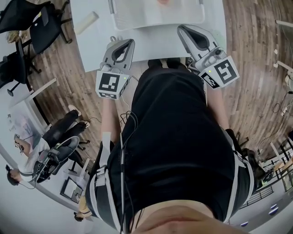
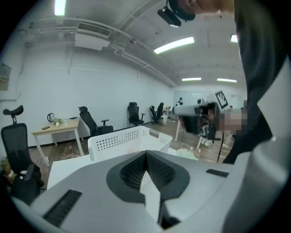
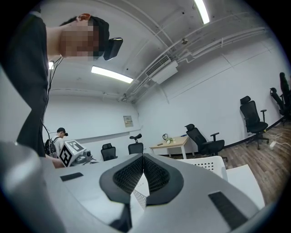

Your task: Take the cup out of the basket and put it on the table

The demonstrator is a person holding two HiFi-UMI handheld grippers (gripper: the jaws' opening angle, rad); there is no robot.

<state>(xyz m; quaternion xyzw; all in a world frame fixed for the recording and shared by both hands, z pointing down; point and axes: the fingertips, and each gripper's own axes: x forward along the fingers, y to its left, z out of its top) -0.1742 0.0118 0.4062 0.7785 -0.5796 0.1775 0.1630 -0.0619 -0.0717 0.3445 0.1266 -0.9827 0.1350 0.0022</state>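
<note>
A white perforated basket [image 1: 158, 17] stands on the white table [image 1: 151, 41] at the top of the head view. Something peach-coloured [image 1: 165, 2] shows inside it at the frame's edge; I cannot tell whether it is the cup. My left gripper [image 1: 131, 42] hovers over the table's near edge, short of the basket, shut with nothing in it. My right gripper [image 1: 180, 28] is held beside the basket's near right corner, also shut and empty. In the left gripper view the jaws [image 2: 146, 155] meet in front of the basket [image 2: 119, 140]. The right gripper view shows shut jaws [image 3: 143, 159] and the basket's rim [image 3: 210, 162].
A pale roll [image 1: 86, 22] lies on the table's left part. Black office chairs [image 1: 43, 25] stand on the wood floor to the left. A person in black sits at a desk at lower left [image 1: 59, 132]. A wooden side table [image 2: 57, 126] stands by the far wall.
</note>
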